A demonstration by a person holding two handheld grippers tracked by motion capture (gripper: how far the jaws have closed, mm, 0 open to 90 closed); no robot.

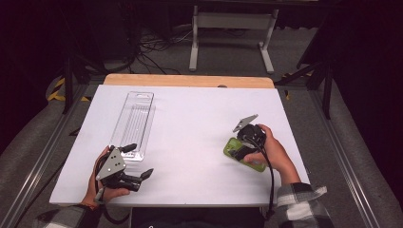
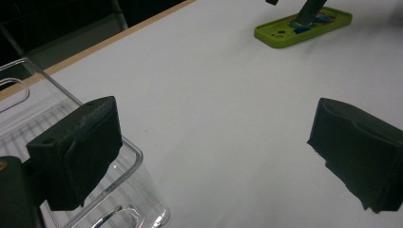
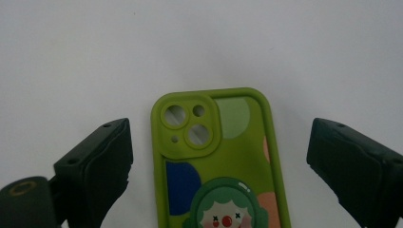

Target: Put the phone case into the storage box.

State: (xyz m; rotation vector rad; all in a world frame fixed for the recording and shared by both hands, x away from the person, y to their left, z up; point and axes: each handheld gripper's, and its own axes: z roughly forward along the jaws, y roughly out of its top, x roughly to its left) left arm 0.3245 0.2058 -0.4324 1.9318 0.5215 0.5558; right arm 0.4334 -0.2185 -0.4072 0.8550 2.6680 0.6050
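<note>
Phone case (image 3: 216, 161), lime green, soft-looking and rubbery, with rounded corners and a raised square camera block holding two large round cutouts and smaller holes; lying flat on the white table (image 1: 199, 142) toward its right side, printed face up, with dark blue, pale green and peach blobs and a round green cartoon clown face with a red nose. Straddled by the right gripper (image 1: 242, 149), jaws spread wide to either side of the case and not touching it in the right gripper view, each jaw a blocky matte black pad with small screw holes. Grey three-cornered plate (image 1: 245, 122) tilted on top of that gripper, a black cable trailing back along a plaid sleeve (image 1: 304, 206). Well apart, at the table's near left, the left gripper (image 1: 138, 161), jaws likewise open with bare table between them, one jaw poised over the near corner of a clear plastic tray (image 1: 135, 121). Tray long, rectangular, rigid and glossy, with a ribbed floor and rounded rim. Table surface smooth and matte, a pale wooden edge (image 1: 190, 80) along its far side.
</note>
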